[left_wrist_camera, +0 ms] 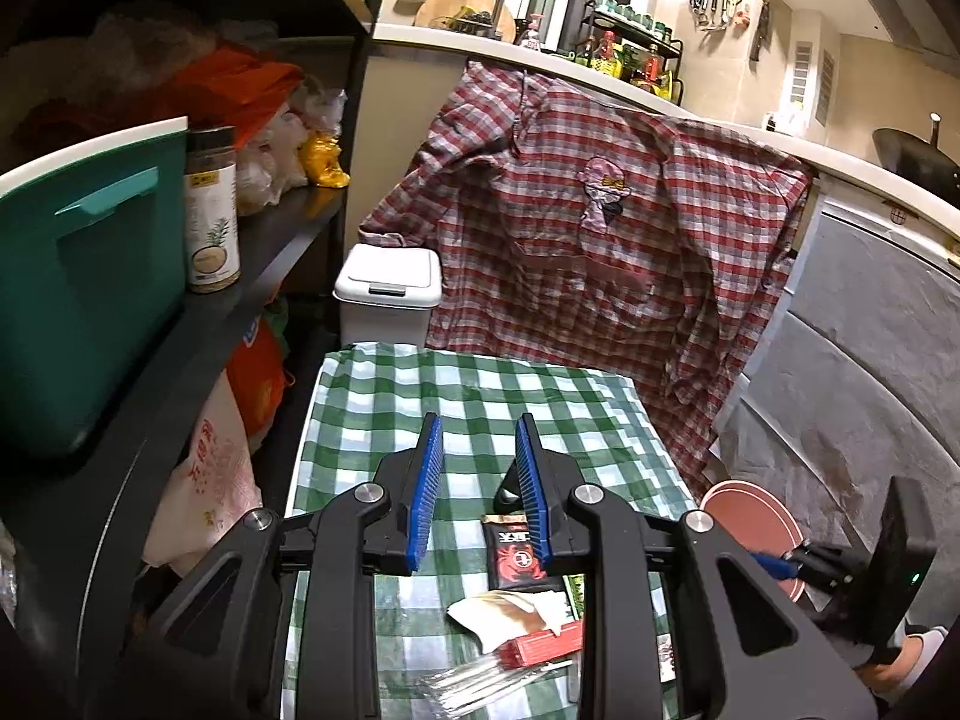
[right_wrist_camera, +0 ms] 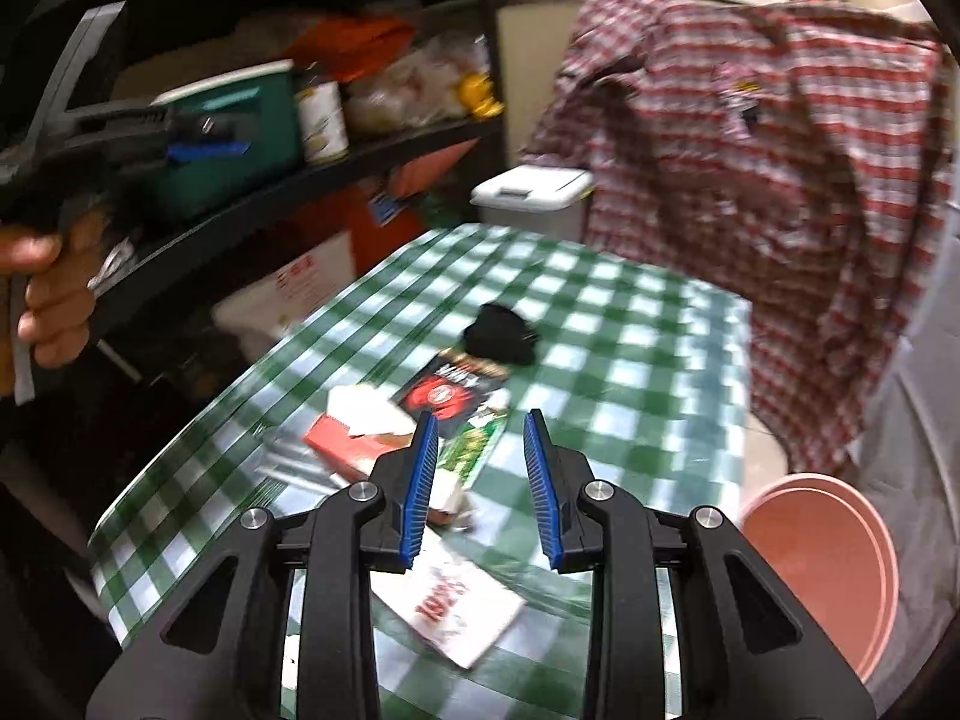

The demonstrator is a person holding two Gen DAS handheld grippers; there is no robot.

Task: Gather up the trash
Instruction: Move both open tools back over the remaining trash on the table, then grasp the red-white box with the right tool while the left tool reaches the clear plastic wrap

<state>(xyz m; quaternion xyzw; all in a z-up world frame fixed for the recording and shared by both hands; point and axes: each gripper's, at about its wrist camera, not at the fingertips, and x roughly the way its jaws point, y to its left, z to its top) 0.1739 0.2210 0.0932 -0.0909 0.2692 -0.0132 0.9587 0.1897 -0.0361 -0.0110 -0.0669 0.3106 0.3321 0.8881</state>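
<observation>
Your right view is smeared, so the wrapper print stays unreadable. Your left gripper [left_wrist_camera: 480, 489] and right gripper [right_wrist_camera: 480, 489] tilt down over the checked table [left_wrist_camera: 384, 396], jaws narrowly parted, empty. The trash [right_wrist_camera: 420, 414] lies along its near edge.

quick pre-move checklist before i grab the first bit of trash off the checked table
1. Left hand-held gripper empty, jaws apart: ok.
2. Right hand-held gripper empty, jaws apart: ok.
3. Trash in view: red-black packet, white tissue, red box, white wrapper, all loose on the table: ok.
4. White bin ready: lid closed, not ok.
5. Pink bucket empty: cannot tell.
</observation>
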